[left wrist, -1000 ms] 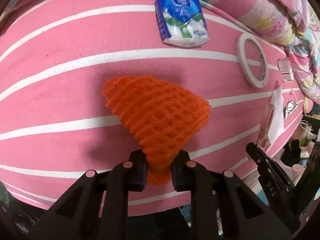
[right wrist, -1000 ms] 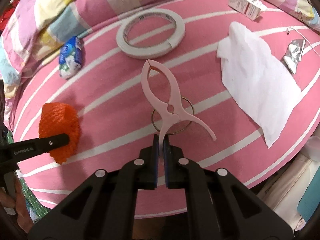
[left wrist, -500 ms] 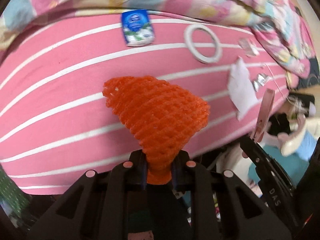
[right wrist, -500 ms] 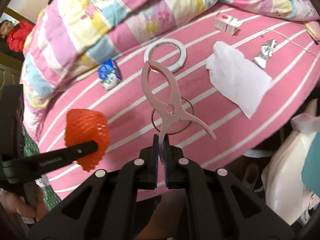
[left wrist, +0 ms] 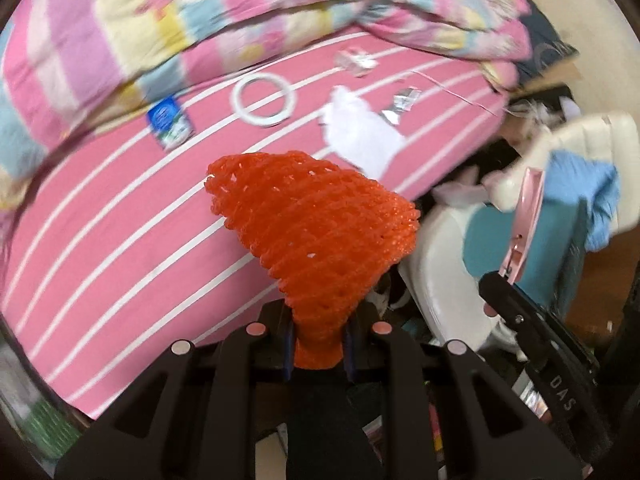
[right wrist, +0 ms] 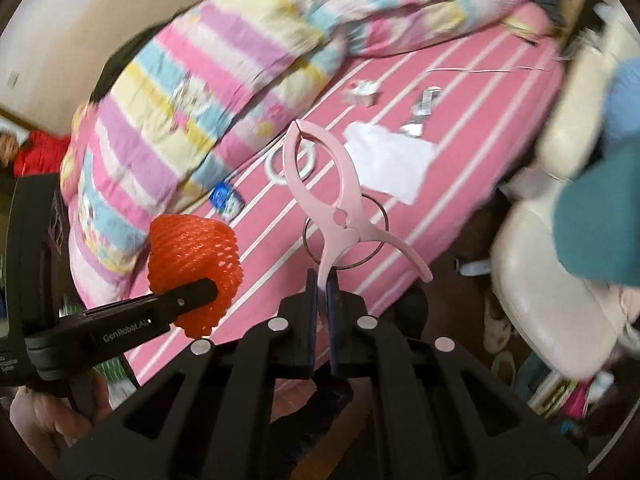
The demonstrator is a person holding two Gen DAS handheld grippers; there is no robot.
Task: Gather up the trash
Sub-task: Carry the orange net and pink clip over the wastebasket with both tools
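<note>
Your left gripper (left wrist: 318, 344) is clamped on the narrow end of an orange foam net sleeve (left wrist: 320, 232), which fans out above the jaws and hangs clear of the bed. Your right gripper (right wrist: 322, 300) has its jaws pressed together on one handle of a pink plastic clip (right wrist: 332, 200); the clip stands upright from the pads, its wire ring (right wrist: 378, 236) showing behind the pivot and its other handle splayed out to the right.

In the right wrist view, the left gripper enters from the lower left with the net sleeve at its tip, and part of your hand (right wrist: 44, 420) shows below it. In the left wrist view, the clip appears edge-on at the right.

Below both tools lies the pink striped bedsheet (left wrist: 100, 240), with a pastel striped quilt (right wrist: 192, 92) bunched along its far side. On the sheet lie a blue and white tissue pack (left wrist: 168, 122), a white tape roll (left wrist: 264, 98), a white tissue sheet (left wrist: 360, 136), a crumpled silver wrapper (left wrist: 402, 102) and, beyond it, a small object that may be a carton (left wrist: 354, 60), though blur makes it uncertain. A cream chair (right wrist: 536, 280) stands beside the bed's edge.
</note>
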